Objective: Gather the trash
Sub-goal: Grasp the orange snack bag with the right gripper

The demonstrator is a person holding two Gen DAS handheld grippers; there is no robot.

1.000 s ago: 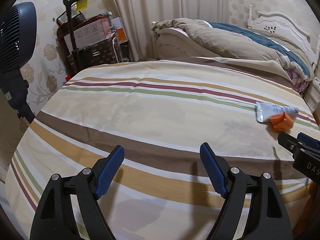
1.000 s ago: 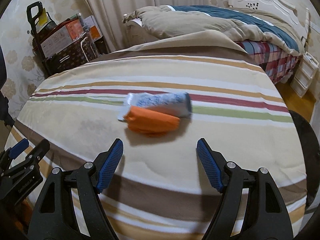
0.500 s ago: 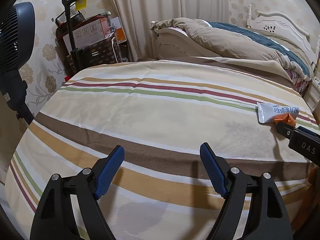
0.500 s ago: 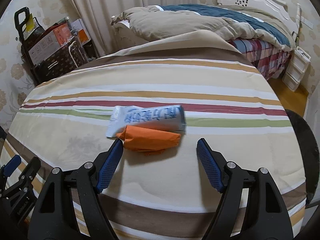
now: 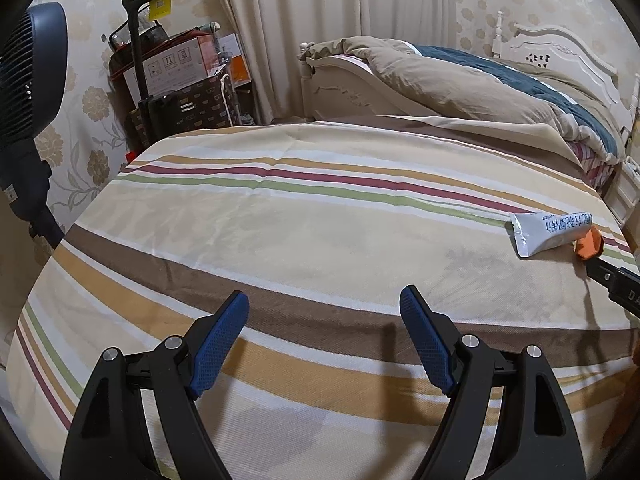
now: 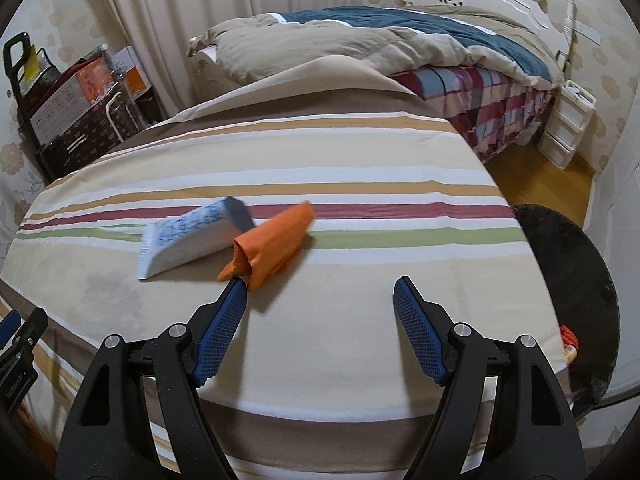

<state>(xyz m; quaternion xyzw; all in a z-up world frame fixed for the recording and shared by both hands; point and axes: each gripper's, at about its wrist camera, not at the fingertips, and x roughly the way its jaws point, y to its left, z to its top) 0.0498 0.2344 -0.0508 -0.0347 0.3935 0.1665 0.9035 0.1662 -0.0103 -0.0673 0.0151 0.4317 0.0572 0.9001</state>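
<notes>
The right tongs (image 6: 318,300) stand spread and empty, their left tip touching the orange wrapper (image 6: 272,242) at about 11 o'clock; pressing on could push it off instead of straddling it. The white tube (image 6: 192,236) lies just beyond on the striped table (image 6: 360,168). The left tongs (image 5: 324,320) hang spread, well apart

Both tongs (image 5: 324,316) (image 6: 318,300) agape, empty
</notes>
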